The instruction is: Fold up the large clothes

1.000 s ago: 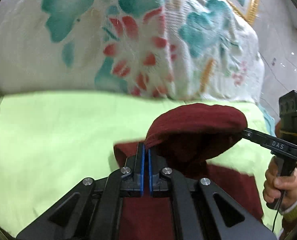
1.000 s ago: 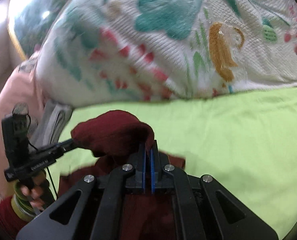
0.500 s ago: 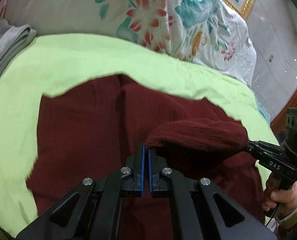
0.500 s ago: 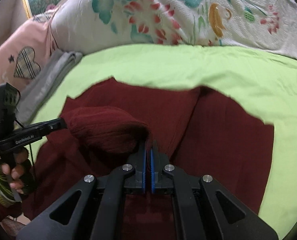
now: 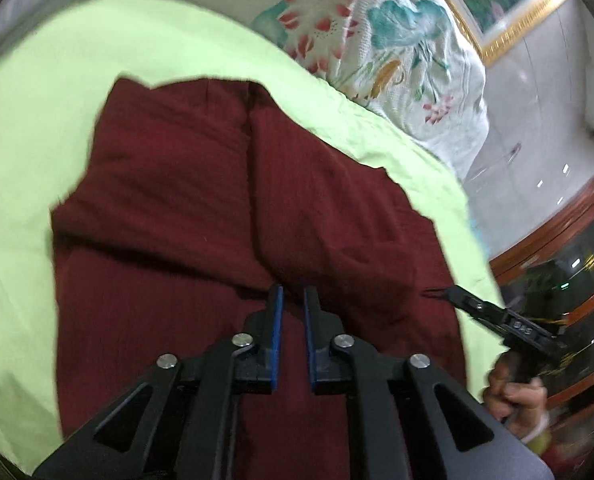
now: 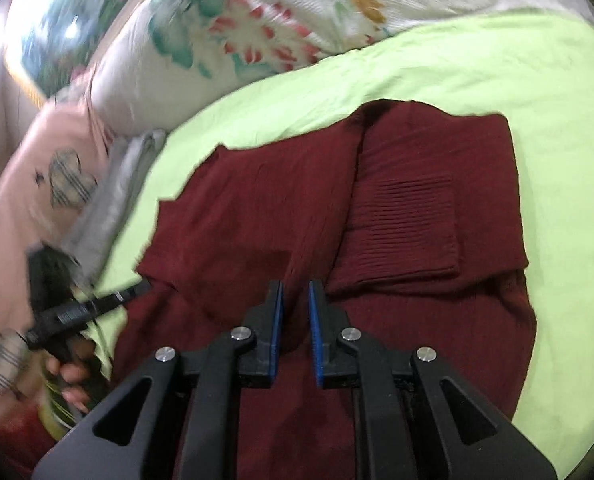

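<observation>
A dark red knit sweater (image 5: pixel 177 200) lies folded on the light green bed sheet (image 5: pixel 37 100). My left gripper (image 5: pixel 293 290) hangs low over its near fold. Its jaws are opening, with a narrow gap between the blue pads, and the cloth lies loose under the tips. My right gripper (image 6: pixel 295 284) is opening the same way over the sweater (image 6: pixel 257 208), just left of a ribbed cuff (image 6: pixel 409 224). Each wrist view shows the other gripper at the sweater's side edge: the right gripper (image 5: pixel 437 292) and the left gripper (image 6: pixel 145 284), each held by a hand.
A white floral quilt (image 5: pixel 377 32) is heaped along the far side of the bed. Folded grey cloth (image 6: pixel 109 200) and a pink pillow (image 6: pixel 45 168) lie to the left. A gilt picture frame (image 5: pixel 509 28) and wooden furniture (image 5: pixel 569 232) stand to the right.
Both grippers swung the lifted sweater edge forward and down onto the garment. The raised hump of cloth now lies flat, and both pairs of jaws have parted from shut.
</observation>
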`<state>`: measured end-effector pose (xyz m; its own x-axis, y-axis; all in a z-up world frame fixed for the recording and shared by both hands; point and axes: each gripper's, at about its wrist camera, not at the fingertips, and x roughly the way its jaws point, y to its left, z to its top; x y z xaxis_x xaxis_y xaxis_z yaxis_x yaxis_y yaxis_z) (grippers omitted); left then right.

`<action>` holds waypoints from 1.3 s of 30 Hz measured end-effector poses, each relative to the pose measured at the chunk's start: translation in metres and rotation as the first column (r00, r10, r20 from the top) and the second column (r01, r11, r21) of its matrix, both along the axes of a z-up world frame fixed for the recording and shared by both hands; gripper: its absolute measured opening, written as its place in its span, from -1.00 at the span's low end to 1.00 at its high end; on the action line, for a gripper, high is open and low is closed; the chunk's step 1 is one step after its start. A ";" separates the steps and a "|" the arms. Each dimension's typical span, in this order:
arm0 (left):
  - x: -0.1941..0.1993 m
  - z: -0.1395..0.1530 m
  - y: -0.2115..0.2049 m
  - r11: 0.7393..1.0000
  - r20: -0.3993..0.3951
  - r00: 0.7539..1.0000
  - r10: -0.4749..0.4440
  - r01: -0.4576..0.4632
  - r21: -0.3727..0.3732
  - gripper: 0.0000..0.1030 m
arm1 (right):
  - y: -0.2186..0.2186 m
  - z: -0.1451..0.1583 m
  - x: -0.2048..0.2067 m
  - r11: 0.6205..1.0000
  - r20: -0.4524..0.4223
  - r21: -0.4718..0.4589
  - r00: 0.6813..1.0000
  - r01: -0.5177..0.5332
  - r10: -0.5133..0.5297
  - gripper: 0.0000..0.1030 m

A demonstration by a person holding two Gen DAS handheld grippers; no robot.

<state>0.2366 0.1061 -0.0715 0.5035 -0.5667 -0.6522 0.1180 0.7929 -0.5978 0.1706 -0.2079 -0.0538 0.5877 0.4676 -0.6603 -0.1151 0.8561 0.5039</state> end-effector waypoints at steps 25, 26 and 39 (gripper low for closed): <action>0.052 -0.015 -0.018 0.999 -0.073 0.996 0.044 -0.046 -0.025 -0.89 | -0.024 -0.017 0.043 0.971 0.014 0.172 0.985 0.165 -0.169 -1.00; 0.052 -0.019 -0.016 0.998 -0.084 0.995 0.050 -0.052 -0.025 -0.89 | -0.027 -0.025 0.044 0.972 -0.014 0.147 0.983 0.183 -0.183 -1.00; 0.053 -0.029 -0.015 0.998 -0.122 0.992 0.027 -0.032 -0.045 -0.87 | 0.001 -0.038 0.061 0.980 -0.082 0.162 0.992 0.113 -0.100 -0.02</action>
<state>0.2894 0.0910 -0.1003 0.4391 -0.5840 -0.6828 0.0193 0.7659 -0.6427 0.2316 -0.2065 -0.0916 0.5929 0.5113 -0.6222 0.0149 0.7655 0.6433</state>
